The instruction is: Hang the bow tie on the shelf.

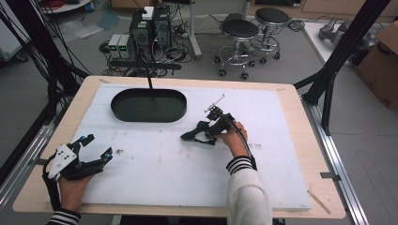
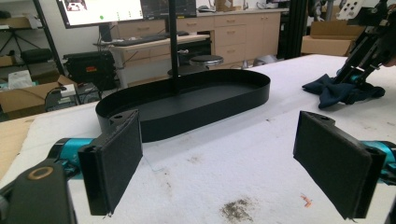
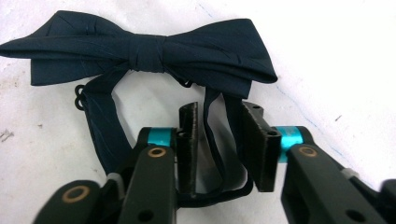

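At the lower left of the high view, the left gripper (image 1: 96, 149) rests on the white foam sheet (image 1: 155, 183) with its jaws spread wide and nothing between them. Above it, toward upper centre, sits the black oval tray (image 1: 148, 105), empty as far as can be seen. Right of centre, the right gripper (image 1: 205, 132) is down on the navy bow tie (image 1: 193, 133), which lies on the sheet just below and to the right of the tray. In the right gripper view the bow tie (image 3: 144, 49) stretches across the top of the frame, its long axis crosswise to the jaws. Those jaws are partly closed around the neck strap (image 3: 217, 140) but not yet pinching it. The right gripper is far nearer; any lift to the tray likely heads up and left.
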Demonstrator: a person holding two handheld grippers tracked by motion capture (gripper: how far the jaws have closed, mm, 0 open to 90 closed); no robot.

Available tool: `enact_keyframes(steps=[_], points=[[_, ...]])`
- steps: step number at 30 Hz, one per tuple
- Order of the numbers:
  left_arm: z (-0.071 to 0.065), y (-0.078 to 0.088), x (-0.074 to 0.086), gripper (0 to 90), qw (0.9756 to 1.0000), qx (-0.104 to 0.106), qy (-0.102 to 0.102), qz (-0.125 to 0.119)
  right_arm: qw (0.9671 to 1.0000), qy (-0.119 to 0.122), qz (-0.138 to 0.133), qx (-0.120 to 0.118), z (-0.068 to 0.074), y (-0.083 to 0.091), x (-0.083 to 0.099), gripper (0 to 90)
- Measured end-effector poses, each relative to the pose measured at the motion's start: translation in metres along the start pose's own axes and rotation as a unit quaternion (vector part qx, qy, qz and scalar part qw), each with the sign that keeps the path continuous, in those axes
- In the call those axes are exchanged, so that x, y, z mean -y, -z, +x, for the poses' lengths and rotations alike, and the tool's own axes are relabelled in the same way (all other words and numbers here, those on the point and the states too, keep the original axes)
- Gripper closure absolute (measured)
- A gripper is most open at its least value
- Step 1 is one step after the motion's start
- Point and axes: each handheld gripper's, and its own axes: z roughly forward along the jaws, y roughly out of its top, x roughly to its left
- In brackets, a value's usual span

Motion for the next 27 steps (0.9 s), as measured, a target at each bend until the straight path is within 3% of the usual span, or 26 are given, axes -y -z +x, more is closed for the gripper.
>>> enact_keyframes(steps=[4, 13, 19, 24, 27], points=[[0.000, 0.000, 0.000, 16.0, 1.0000, 0.000, 0.000, 0.000, 1.0000, -0.009, 0.000, 0.000, 0.000, 0.000, 0.000, 71.9], [0.000, 0.000, 0.000, 16.0, 1.0000, 0.000, 0.000, 0.001, 0.9998, -0.014, 0.011, -0.002, 0.003, -0.001, -0.003, 86.0], [0.000, 0.000, 0.000, 16.1, 1.0000, 0.000, 0.001, -0.001, 0.9998, -0.014, 0.012, -0.002, 0.003, 0.000, -0.003, 87.8], [0.000, 0.000, 0.000, 16.0, 1.0000, 0.000, 0.000, -0.003, 0.9996, -0.028, -0.007, -0.004, 0.003, 0.003, -0.004, 87.8], [0.000, 0.000, 0.000, 16.1, 1.0000, 0.000, 0.000, -0.003, 0.9989, -0.029, -0.037, -0.006, 0.005, 0.010, -0.005, 87.9]])
